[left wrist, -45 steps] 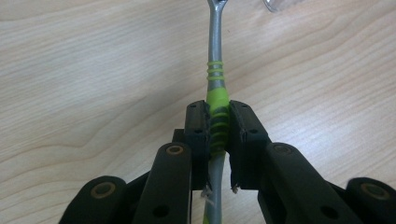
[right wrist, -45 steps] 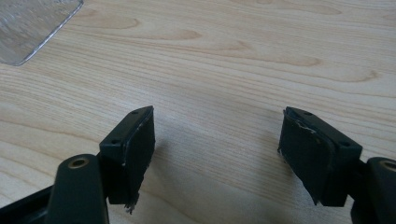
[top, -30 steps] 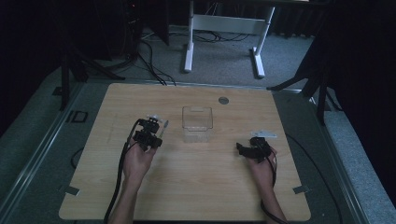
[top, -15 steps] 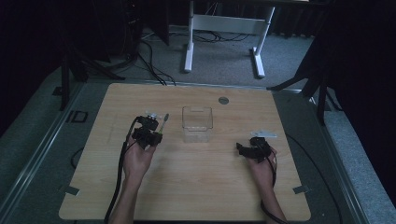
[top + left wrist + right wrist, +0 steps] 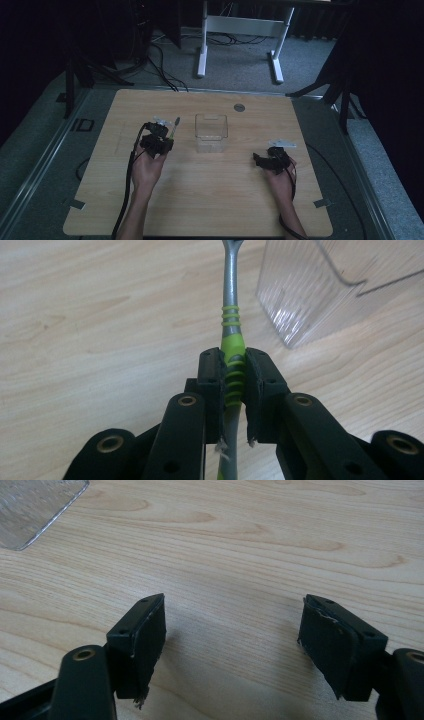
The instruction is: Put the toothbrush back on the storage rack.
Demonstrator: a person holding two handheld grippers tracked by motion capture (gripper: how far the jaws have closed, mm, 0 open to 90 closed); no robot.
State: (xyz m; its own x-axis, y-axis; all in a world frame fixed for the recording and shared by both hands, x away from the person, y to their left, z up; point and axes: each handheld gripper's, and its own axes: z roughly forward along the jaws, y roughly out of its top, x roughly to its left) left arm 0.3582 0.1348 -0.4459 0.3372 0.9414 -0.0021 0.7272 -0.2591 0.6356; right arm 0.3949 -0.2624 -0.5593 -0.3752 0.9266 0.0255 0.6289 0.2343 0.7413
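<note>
Left gripper [image 5: 234,371] is clamping the green grip of a grey-and-green toothbrush [image 5: 231,315], jaws tight on the handle, head pointing toward the table's far edge. Compared with a second ago it's sitting slightly nearer the clear plastic container [image 5: 211,131], which is standing mid-table toward the far edge; the brush is just beside its left wall, not over it yet. Right gripper [image 5: 232,645] is hanging open and empty above bare wood near the right edge, unchanged. My read: pick is done, and a lift over the rim is next.
</note>
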